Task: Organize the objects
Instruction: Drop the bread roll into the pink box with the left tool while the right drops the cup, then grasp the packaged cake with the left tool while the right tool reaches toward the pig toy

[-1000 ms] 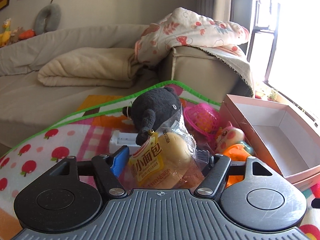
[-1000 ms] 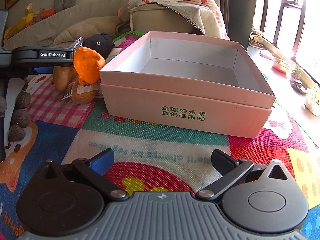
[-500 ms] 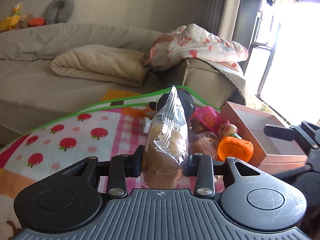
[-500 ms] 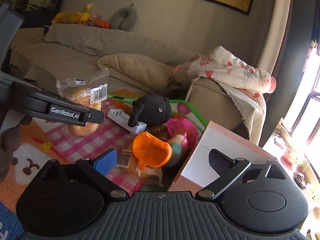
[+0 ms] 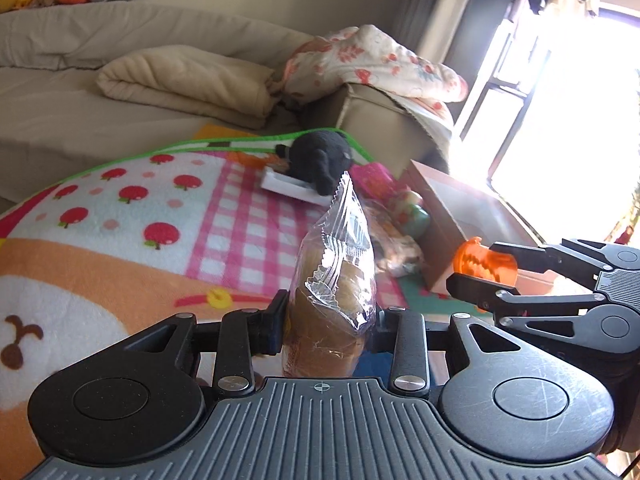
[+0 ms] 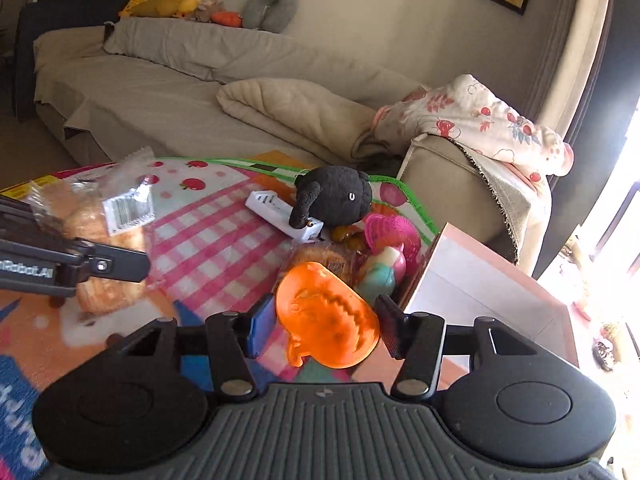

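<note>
My left gripper (image 5: 330, 320) is shut on a wrapped bread bun (image 5: 334, 280) and holds it above the play mat; the bun also shows in the right wrist view (image 6: 102, 240). My right gripper (image 6: 324, 326) is shut on an orange plastic pumpkin (image 6: 326, 322), which also shows in the left wrist view (image 5: 484, 266), right of the bun. The pink cardboard box (image 6: 492, 284) stands open to the right. A black plush toy (image 6: 332, 198) lies on a white power strip (image 6: 276, 214) at the far end of the pile.
Another wrapped bun (image 6: 320, 258), a pink toy basket (image 6: 392, 234) and a small figurine (image 6: 380, 272) lie between the plush and the box. A sofa with a folded blanket (image 6: 296, 114) and a floral quilt (image 6: 480, 120) stands behind the colourful mat (image 5: 132, 220).
My right gripper has closed on the orange pumpkin and lifted it off the pile. My left gripper has moved left and back with the bun.
</note>
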